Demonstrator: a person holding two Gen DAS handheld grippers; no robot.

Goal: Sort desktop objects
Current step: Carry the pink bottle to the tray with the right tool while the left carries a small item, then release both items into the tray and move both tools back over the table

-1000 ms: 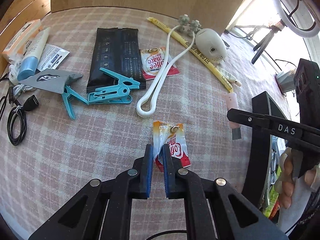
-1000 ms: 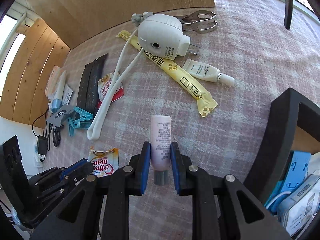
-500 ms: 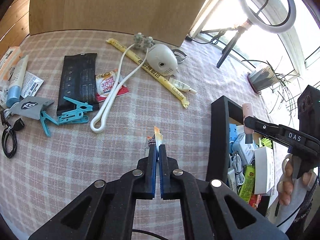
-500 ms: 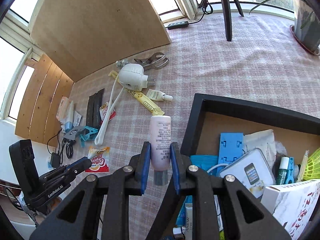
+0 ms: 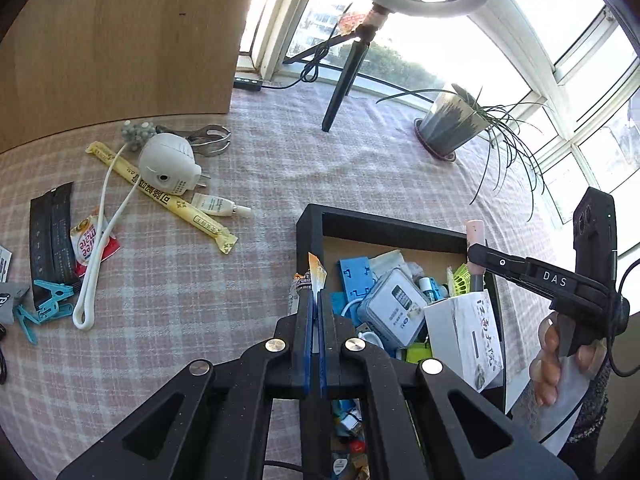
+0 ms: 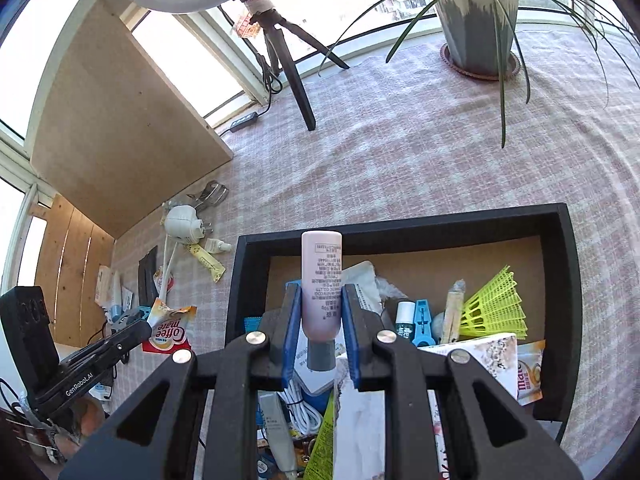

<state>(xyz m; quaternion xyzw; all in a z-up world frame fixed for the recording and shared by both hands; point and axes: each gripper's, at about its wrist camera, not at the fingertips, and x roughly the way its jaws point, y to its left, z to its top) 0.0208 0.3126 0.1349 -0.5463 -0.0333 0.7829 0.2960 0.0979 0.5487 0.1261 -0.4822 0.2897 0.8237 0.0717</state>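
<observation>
A coffee sachet (image 5: 314, 276) is clamped in the left tongs (image 5: 314, 312), a pink tube (image 6: 321, 280) in the right tongs (image 6: 320, 312), above the black box (image 6: 400, 224).

Bright window (image 5: 460, 40) daylight, glare outside, sharp focus, fisheye-curved dark corners.

Colour record: pink-and-white checked cloth on the surface (image 5: 248, 288).
Tray (image 6: 400, 222) black outside, tan inside. Both tongs black with blue pads (image 6: 291, 332). Tube (image 6: 321, 280) pale pink, grey cap. Sachet (image 6: 170, 330) orange, white and red. Shuttlecock (image 6: 496, 306) neon yellow-green. Long stick pack (image 5: 160, 196) yellow with black print. Clips (image 5: 48, 300) turquoise. Plug-in device (image 5: 168, 164) white.
</observation>
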